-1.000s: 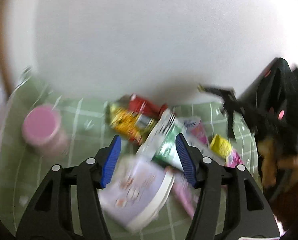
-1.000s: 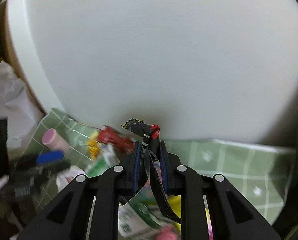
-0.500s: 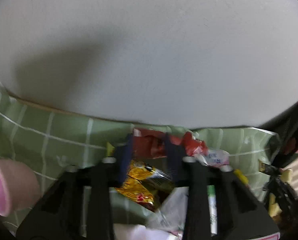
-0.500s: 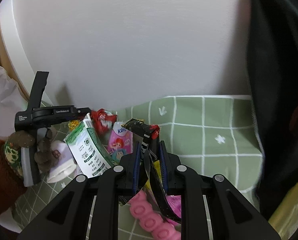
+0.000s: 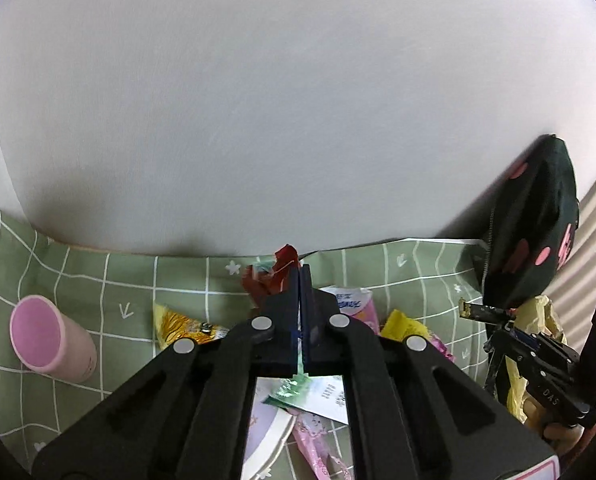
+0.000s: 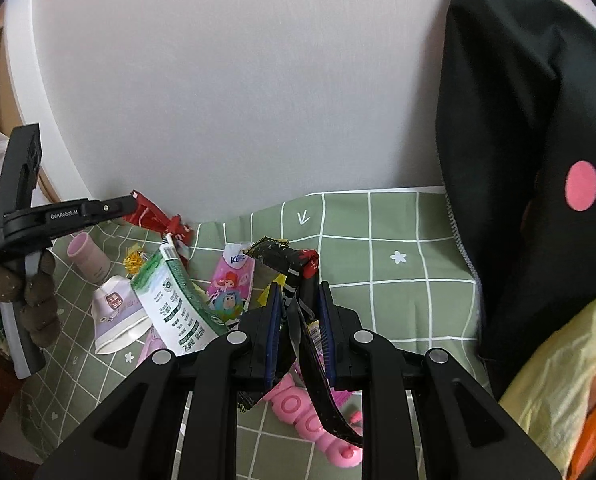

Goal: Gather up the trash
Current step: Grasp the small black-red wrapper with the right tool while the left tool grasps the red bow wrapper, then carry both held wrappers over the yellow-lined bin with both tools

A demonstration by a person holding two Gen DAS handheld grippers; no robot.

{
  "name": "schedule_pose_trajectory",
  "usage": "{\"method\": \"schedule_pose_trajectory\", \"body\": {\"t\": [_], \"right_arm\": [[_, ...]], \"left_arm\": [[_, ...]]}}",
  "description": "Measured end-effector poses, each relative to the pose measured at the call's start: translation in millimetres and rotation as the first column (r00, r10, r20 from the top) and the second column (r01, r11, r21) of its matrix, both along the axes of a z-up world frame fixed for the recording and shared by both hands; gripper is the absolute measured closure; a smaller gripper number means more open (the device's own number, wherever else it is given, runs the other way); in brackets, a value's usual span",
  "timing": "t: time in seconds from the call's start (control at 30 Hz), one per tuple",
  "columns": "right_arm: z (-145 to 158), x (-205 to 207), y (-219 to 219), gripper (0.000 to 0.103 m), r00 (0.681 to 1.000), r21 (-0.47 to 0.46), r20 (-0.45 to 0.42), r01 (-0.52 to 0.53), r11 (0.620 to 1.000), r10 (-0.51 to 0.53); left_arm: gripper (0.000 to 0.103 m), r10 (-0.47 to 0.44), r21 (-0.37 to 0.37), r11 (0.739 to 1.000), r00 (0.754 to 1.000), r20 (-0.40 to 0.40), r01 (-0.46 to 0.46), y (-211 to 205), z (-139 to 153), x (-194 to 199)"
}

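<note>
My left gripper (image 5: 300,270) is shut on a crumpled red wrapper (image 5: 271,276), held just above the green checked cloth (image 5: 77,280); from the right wrist view the same gripper (image 6: 127,202) pinches the red wrapper (image 6: 155,218) at its tip. My right gripper (image 6: 298,300) is shut on a black wrapper (image 6: 293,276) that hangs down between its fingers. Beneath lie a green-and-white carton (image 6: 173,304), a pink cartoon wrapper (image 6: 229,284), a yellow wrapper (image 5: 181,328) and a pink plastic piece (image 6: 318,432).
A pink cup (image 5: 45,340) stands at the left on the cloth. A black bag with pink dots (image 6: 518,160) hangs at the right, with a yellow plastic bag (image 6: 558,380) below it. A white wall (image 5: 298,100) runs behind the cloth.
My left gripper moved forward over the pile and shut on the red wrapper. My right gripper, still holding the black wrapper, swung to the right toward the black bag.
</note>
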State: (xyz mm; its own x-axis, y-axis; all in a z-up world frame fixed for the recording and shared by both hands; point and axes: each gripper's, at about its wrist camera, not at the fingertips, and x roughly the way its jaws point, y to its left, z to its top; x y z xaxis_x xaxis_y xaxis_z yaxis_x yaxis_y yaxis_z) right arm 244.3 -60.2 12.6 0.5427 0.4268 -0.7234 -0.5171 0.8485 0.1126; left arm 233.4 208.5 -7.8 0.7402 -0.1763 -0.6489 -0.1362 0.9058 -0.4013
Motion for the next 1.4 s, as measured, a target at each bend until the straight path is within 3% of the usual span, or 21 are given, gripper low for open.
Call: {"method": "schedule_pose_trajectory", "body": {"t": [0.17, 0.4, 0.6, 0.8, 0.9, 1.1, 1.3, 1.4], "right_arm": [[10, -7, -9, 0.085, 1.0, 0.006, 0.02, 0.023, 1.0, -0.023], [27, -13, -26, 0.085, 0.996, 0.015, 0.061, 0.064, 0.998, -0.065], [43, -18, -44, 0.085, 0.989, 0.029, 0.103, 0.106, 0.994, -0.109], [59, -26, -74, 0.085, 0.972, 0.045, 0.146, 0.178, 0.983, -0.183], [70, -31, -93, 0.085, 0.959, 0.056, 0.172, 0.22, 0.974, -0.226], [94, -42, -138, 0.085, 0.915, 0.07, 0.239, 0.318, 0.946, -0.325], [106, -54, -187, 0.085, 0.867, 0.062, 0.27, 0.418, 0.906, -0.419], [108, -62, -211, 0.085, 0.842, 0.06, 0.277, 0.466, 0.883, -0.463]], "left_arm": [[0.102, -0.016, 0.011, 1.0, 0.999, 0.037, 0.016, -5, 13, -8], [0.102, -0.096, 0.056, 0.994, 0.986, 0.136, 0.089, -31, 54, -19], [0.103, -0.162, 0.045, 0.987, 0.964, 0.211, 0.156, -50, 87, -25], [0.102, -0.263, 0.08, 0.965, 0.928, 0.265, 0.251, -87, 110, -23], [0.102, -0.327, 0.084, 0.945, 0.901, 0.283, 0.317, -112, 121, -19], [0.102, -0.465, 0.122, 0.884, 0.822, 0.328, 0.451, -171, 148, -16], [0.102, -0.59, 0.142, 0.801, 0.727, 0.352, 0.582, -231, 166, -16], [0.102, -0.629, 0.114, 0.764, 0.695, 0.349, 0.635, -254, 166, -9]]}}
